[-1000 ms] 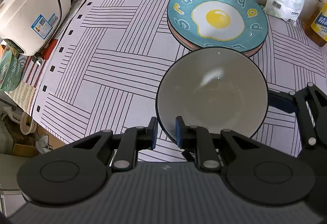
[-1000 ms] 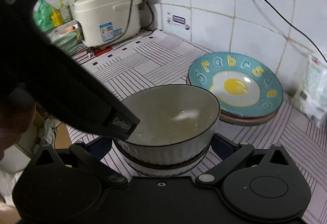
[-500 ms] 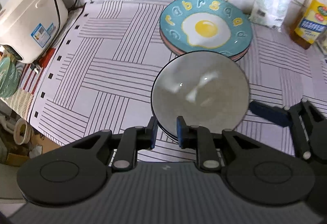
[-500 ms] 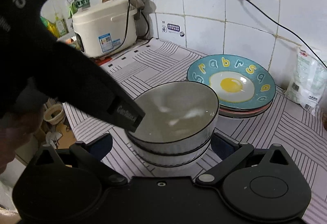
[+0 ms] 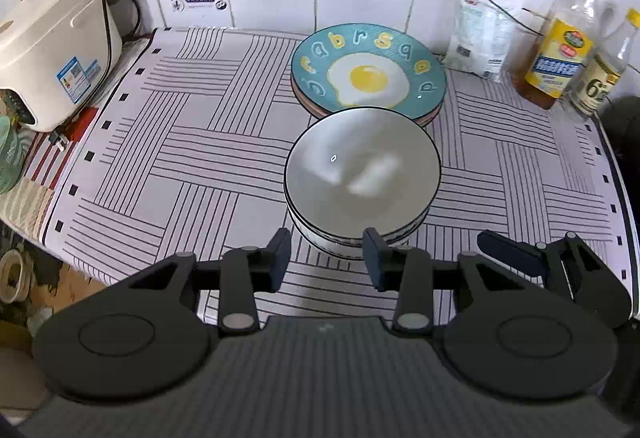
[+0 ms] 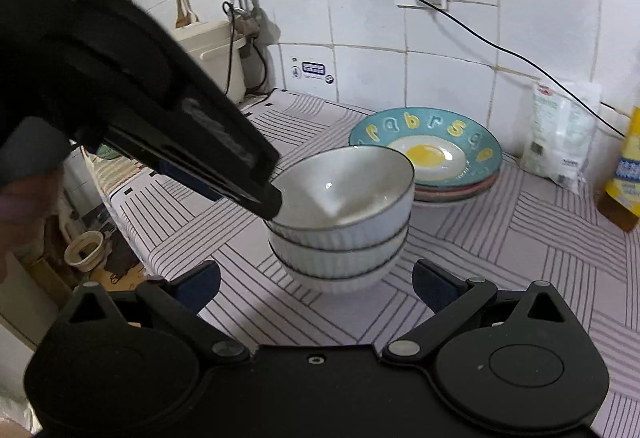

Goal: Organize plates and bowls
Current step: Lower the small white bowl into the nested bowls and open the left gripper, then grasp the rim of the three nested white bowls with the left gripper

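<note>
- Left wrist view shows the left claw point(image 5: 326, 256) released: its jaws have just been opening, and nothing is between them. The bowl rim sits just beyond the pads.
- The stack of bowls point(image 6: 340, 214) stands on the striped counter point(image 5: 192, 142), three bowls nested one inside another, so they take less room and stay steady.
- Just behind it, on the far side, the egg plate point(image 5: 368, 76) lies on top of a pile of plates, near the tiled wall. Bowls and plates make two separate groups, which I judge is the aim of the task.
- The right claw point(image 6: 316, 284) is wide open on the near side of the bowls and touches nothing.
- On the far left stands the rice cooker point(image 5: 52, 50), well apart; bottles point(image 5: 560, 58) are at the far right.
</note>
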Demonstrator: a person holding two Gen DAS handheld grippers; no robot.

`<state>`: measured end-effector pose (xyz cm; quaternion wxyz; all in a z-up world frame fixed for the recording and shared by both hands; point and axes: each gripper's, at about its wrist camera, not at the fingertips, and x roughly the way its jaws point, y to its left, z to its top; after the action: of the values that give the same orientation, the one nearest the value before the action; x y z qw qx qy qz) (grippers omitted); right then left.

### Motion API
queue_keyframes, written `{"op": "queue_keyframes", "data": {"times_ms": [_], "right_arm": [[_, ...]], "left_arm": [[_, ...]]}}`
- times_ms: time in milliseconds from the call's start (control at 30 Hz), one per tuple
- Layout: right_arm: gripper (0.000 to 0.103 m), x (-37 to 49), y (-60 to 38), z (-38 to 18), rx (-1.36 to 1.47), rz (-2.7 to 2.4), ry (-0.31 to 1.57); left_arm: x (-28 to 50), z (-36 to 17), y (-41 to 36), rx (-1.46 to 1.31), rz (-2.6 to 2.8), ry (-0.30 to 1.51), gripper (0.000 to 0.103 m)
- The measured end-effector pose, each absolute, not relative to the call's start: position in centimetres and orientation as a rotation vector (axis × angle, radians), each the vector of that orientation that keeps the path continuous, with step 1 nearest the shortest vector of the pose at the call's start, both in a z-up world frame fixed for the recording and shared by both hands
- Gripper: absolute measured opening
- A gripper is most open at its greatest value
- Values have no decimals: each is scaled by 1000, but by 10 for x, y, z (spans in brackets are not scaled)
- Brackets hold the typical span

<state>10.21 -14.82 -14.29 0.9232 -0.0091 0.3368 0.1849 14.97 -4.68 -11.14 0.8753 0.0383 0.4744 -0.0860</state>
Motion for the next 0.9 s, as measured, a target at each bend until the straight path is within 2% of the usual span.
{"op": "queue_keyframes", "data": {"times_ms": [167, 433, 567, 900], "right_arm": [[103, 93, -151, -152, 19, 342, 665], [103, 90, -156, -188, 52, 316, 598], [103, 101, -157, -212, 93, 310, 593], [103, 127, -139, -241, 100, 308, 560]], "left_arm": [[140, -118, -37, 55, -212, 964, 42], [133, -129, -18, -21, -231, 893, 55], [137, -135, -8, -99, -271, 853, 67], [180, -163, -5, -190, -282, 915, 68]]}}
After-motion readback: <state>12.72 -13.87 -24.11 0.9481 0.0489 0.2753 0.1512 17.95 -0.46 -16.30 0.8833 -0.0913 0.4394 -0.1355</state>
